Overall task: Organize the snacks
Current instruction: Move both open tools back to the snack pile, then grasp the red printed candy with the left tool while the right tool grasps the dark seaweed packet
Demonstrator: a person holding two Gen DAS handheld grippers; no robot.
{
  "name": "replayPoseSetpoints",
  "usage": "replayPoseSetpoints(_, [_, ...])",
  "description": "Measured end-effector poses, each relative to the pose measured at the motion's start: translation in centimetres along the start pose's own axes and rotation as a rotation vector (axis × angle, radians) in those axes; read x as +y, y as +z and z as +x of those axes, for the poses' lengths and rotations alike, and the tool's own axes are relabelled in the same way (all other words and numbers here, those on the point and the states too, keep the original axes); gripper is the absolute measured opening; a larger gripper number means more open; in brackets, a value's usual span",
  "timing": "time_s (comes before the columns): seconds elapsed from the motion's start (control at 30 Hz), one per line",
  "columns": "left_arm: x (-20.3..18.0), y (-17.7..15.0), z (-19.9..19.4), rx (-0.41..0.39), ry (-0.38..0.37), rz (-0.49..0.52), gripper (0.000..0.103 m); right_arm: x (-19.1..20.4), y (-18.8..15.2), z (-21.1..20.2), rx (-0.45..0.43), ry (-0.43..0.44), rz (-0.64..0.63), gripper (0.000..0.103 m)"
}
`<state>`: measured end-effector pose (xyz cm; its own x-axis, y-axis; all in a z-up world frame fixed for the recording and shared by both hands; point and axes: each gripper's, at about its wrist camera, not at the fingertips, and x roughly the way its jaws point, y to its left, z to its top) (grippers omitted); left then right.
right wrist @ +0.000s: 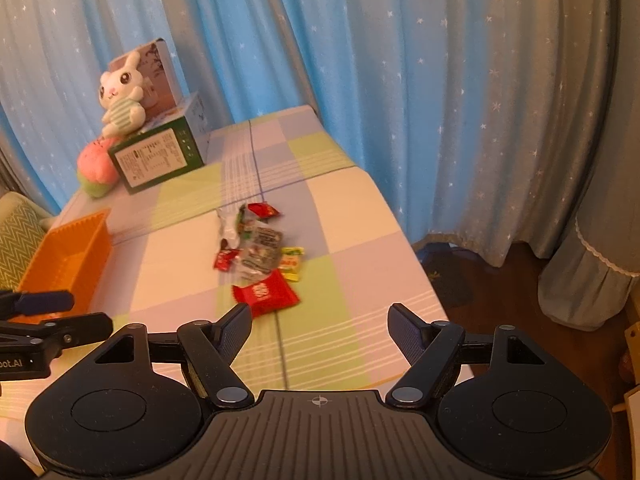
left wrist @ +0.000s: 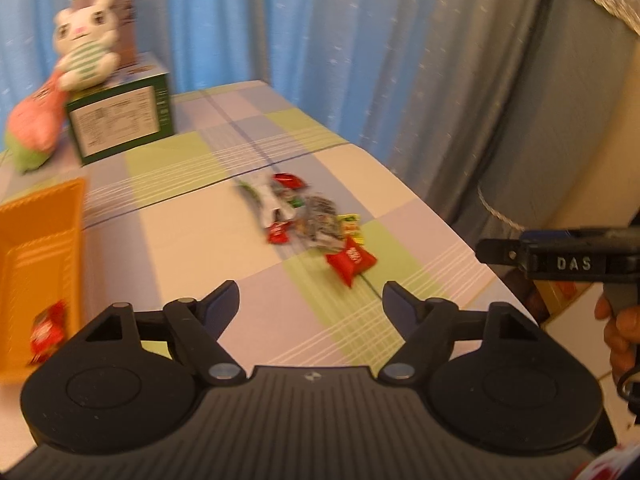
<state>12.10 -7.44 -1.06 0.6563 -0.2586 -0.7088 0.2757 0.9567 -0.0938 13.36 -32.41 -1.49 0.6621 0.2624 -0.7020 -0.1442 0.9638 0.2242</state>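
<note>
Blue star-print curtains hang behind a counter (right wrist: pixel 360 216) covered in a pastel checked cloth. Snacks (right wrist: pixel 258 252) lie in a loose heap at the middle of the right wrist frame; the nearest is a red packet (right wrist: pixel 266 294), with a yellow-green packet (right wrist: pixel 292 264) just behind it and smaller red ones further back. One red snack (left wrist: pixel 47 330) already lies in the orange basket (left wrist: pixel 36 232) at the left edge of the left wrist frame. The left tool (left wrist: pixel 311 300) hovers above the cloth, its jaws spread and empty, the red packet (left wrist: pixel 351 261) just beyond its tips. The right tool (right wrist: pixel 320 322) is likewise released with nothing between its jaws, the heap just ahead of its left finger. A hand (left wrist: pixel 618 332) grips the right tool's handle at the right edge of the left wrist frame. At upper left, a plush rabbit (right wrist: pixel 120 94) sits on a green box (right wrist: pixel 158 158), with a pink plush (right wrist: pixel 98 168) beside it.
</note>
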Motion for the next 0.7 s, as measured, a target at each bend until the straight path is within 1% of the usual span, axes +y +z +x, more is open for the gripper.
replayPoseSetpoints(0.2, [-1.2,0.9,5.2,0.033,-0.043,0.116,0.066,-1.8,1.0,3.0,0.028,0.021,-0.011,0.074])
replayPoseSetpoints(0.27, [-1.6,1.1,6.9,0.041,-0.053,0.151,0.063,-2.4,1.2,4.1,0.039,0.027,-0.010,0.071])
replayPoseSetpoints(0.37, [-2.3,1.6,9.1,0.043,-0.068,0.225,0.059,-3.0,1.3,5.6,0.064,0.030,-0.008,0.068])
replayPoseSetpoints(0.4, [-2.5,1.7,9.9,0.042,-0.077,0.254,0.058,-3.2,1.3,6.0,0.069,0.034,-0.008,0.068])
replayPoseSetpoints(0.47, [-3.0,1.9,11.5,0.051,-0.088,0.311,0.051,-3.5,1.4,6.9,0.079,0.031,-0.008,0.068])
replayPoseSetpoints(0.53, [-3.4,2.0,13.0,0.065,-0.101,0.361,0.047,-3.8,1.5,7.6,0.086,0.031,-0.003,0.068])
replayPoseSetpoints(0.7, [-4.1,1.7,16.1,0.111,-0.127,0.453,0.040,-4.4,1.6,8.9,0.093,0.025,0.005,0.068])
